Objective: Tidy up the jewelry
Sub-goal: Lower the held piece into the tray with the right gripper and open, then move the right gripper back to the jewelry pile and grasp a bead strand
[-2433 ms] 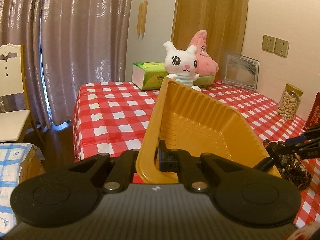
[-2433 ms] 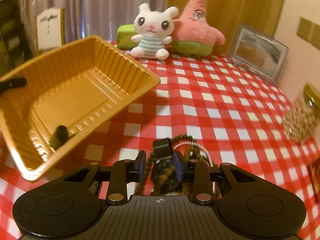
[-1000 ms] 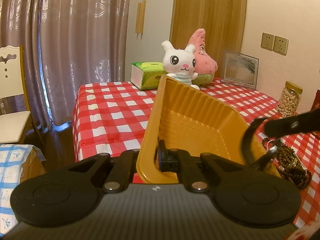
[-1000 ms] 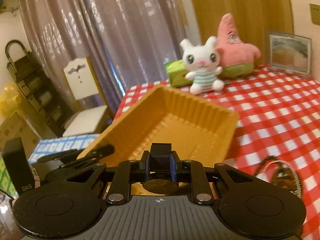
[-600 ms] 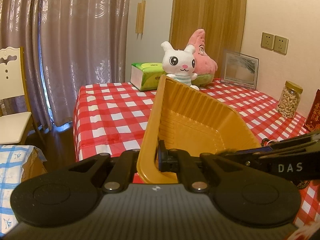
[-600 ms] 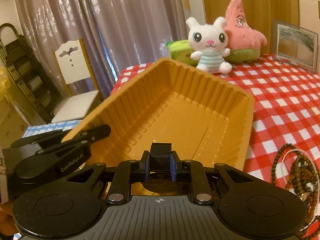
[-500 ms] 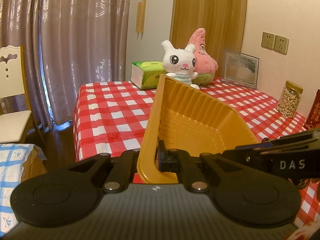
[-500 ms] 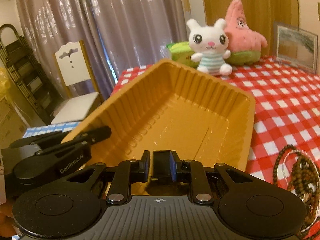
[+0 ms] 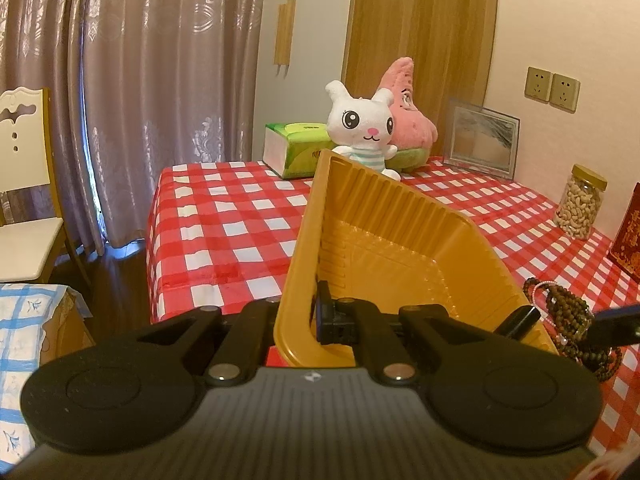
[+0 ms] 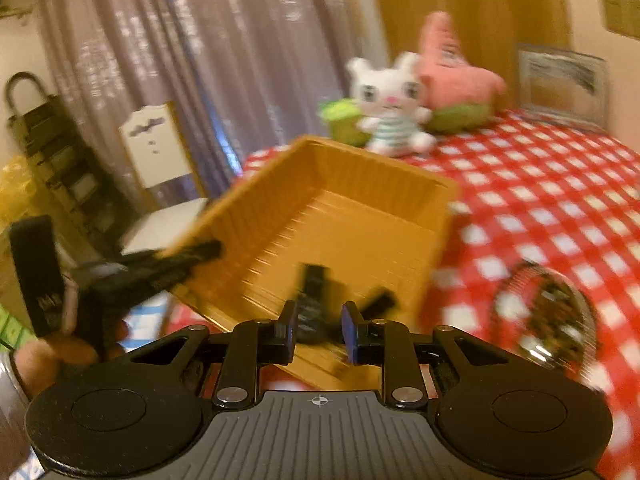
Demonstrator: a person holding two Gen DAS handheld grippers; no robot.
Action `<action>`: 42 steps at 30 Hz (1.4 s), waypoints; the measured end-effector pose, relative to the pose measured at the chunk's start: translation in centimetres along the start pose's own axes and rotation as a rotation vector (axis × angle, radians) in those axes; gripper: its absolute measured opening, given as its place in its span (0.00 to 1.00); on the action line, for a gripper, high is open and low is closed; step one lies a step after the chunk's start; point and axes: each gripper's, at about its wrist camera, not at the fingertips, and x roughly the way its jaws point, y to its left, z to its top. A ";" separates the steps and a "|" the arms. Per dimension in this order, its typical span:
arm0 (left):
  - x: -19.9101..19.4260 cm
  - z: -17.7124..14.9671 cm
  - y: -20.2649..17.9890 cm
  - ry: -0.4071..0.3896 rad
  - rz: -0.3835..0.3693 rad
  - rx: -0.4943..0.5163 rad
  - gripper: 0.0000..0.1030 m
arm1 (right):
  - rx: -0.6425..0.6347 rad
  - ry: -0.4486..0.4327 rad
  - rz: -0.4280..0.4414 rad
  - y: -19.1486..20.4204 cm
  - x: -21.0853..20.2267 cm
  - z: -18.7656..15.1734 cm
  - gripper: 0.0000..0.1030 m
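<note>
- Left gripper (image 9: 308, 320), in the left wrist view, is clenched on the near wall of the yellow tray (image 9: 384, 240), which tilts up toward 12 o'clock over the red checked tablecloth (image 9: 224, 216).
- At 3 o'clock from the tray, a heap of beaded bracelets (image 9: 568, 316) lies on the cloth; a dark part of the right gripper (image 9: 612, 326) shows just beside it.
- Toward 12 o'clock sit a white plush rabbit (image 9: 362, 128) and a green tissue box (image 9: 294, 148); a jar of nuts (image 9: 580, 206) stands at 2 o'clock.
- Right wrist view, blurred: the right gripper (image 10: 319, 330) has its jaws parting, pads clear of a black object (image 10: 314, 300) lying in the tray (image 10: 340, 216) just ahead.
- The left gripper (image 10: 192, 258) pinches the tray's edge at 9 o'clock.
- The bracelets (image 10: 548, 308) lie at 3 o'clock.
</note>
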 end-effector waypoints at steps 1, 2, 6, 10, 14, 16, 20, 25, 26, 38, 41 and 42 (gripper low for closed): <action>0.0 0.0 0.0 0.000 0.000 -0.002 0.04 | 0.011 0.014 -0.022 -0.9 -0.3 -0.3 0.24; 0.0 0.0 0.0 0.001 0.000 -0.005 0.04 | 0.021 0.029 -0.050 -2.0 -0.5 -0.6 0.24; 0.2 0.1 0.0 0.000 0.001 -0.006 0.04 | 0.053 0.061 -0.156 -5.6 -1.2 -1.6 0.24; 0.2 0.1 0.0 0.001 0.002 -0.005 0.05 | 0.117 0.065 -0.229 -8.7 -1.6 -1.7 0.24; 0.3 0.1 0.0 0.001 0.008 -0.004 0.05 | 0.182 0.057 -0.258 -10.8 -1.1 -1.0 0.23; 0.3 0.2 0.0 0.001 0.009 -0.004 0.05 | 0.208 0.057 -0.262 -11.4 -0.7 -0.8 0.23; 0.3 0.2 0.0 0.002 0.008 -0.003 0.05 | 0.192 0.096 -0.222 -11.6 0.4 -0.7 0.24; 0.4 0.3 0.0 0.002 0.009 -0.004 0.05 | 0.088 0.143 -0.192 -10.2 1.6 -1.5 0.18; 0.4 0.3 0.0 0.002 0.010 -0.004 0.05 | 0.044 0.139 -0.182 -9.5 1.5 -1.6 0.06; 0.4 0.3 0.0 0.002 0.014 0.001 0.05 | 0.032 0.030 -0.130 -7.5 -2.3 -1.2 0.05; 0.4 0.4 0.0 0.002 0.015 0.002 0.05 | 0.096 -0.053 -0.141 -8.7 -4.7 0.6 0.05; 0.4 0.3 0.0 0.002 0.014 0.003 0.05 | 0.111 -0.077 -0.145 -9.0 -5.4 1.4 0.05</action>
